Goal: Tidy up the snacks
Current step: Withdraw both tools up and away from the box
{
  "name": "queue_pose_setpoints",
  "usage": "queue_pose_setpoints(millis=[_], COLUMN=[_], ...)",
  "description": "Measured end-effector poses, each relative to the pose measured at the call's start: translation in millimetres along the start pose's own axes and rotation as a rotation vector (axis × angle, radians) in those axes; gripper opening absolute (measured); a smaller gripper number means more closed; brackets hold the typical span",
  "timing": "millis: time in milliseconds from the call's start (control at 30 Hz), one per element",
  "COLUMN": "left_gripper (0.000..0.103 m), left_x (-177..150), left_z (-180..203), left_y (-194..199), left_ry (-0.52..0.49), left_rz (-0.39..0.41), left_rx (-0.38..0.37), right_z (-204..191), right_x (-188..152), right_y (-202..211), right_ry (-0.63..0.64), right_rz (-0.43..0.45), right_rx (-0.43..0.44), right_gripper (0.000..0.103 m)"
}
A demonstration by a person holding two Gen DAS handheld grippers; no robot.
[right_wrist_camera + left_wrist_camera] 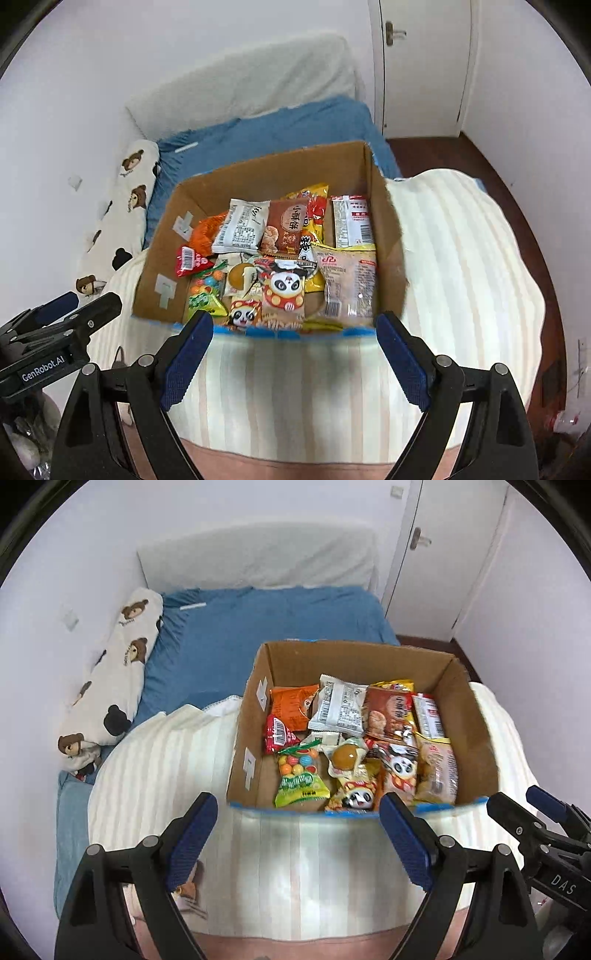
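Bedroom walls, a white door and a bed take up the background, and on the bed a cream striped blanket lies over a blue sheet. A long pillow printed with bears runs along the wall side.

I have the cardboard box sitting on the blanket, open at the top, just ahead of both tools. Inside it the snacks are heaped loosely: an orange packet and a white packet toward the back, a small red packet by the left wall, a bag of coloured candy balls near the front, panda-printed packets in the middle and a pale bread packet on the right.

My left gripper has its blue pads spread wide with only blanket between them. My right gripper is the same, released and carrying nothing. Each shows at the edge of the other's view, side by side short of the box's near rim.

As I judge it, the sorting is barely started, or the packets have simply been gathered into the box without order. They overlap and lie at all angles, with no grouping by kind. What remains is to pick packets out or line them up, and neither tool is on one yet.
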State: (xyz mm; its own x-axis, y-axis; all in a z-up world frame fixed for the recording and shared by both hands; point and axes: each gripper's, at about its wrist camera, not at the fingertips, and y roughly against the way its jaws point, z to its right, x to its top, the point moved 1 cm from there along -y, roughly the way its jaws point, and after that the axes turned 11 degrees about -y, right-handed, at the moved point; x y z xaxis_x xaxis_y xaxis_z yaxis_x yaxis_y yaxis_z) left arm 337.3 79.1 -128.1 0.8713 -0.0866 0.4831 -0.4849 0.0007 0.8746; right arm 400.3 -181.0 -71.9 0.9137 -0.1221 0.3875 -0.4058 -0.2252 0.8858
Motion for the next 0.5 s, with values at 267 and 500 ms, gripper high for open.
queue_pose_setpoints(millis=[267,500], left_gripper=[0.090,0.090], left_x=[-43,-75], left_z=[18,29], left_y=[64,116], left_ry=[-0.017,-0.028], left_rz=[0.115,0.200], left_rx=[0.003,0.019], right_z=[4,13], right_x=[-46,-84], right_y=[81,143], right_ry=[0.040,0.055], right_rz=[0.121,0.204], right_rx=[0.042,0.059], right_gripper=[0.092,0.092])
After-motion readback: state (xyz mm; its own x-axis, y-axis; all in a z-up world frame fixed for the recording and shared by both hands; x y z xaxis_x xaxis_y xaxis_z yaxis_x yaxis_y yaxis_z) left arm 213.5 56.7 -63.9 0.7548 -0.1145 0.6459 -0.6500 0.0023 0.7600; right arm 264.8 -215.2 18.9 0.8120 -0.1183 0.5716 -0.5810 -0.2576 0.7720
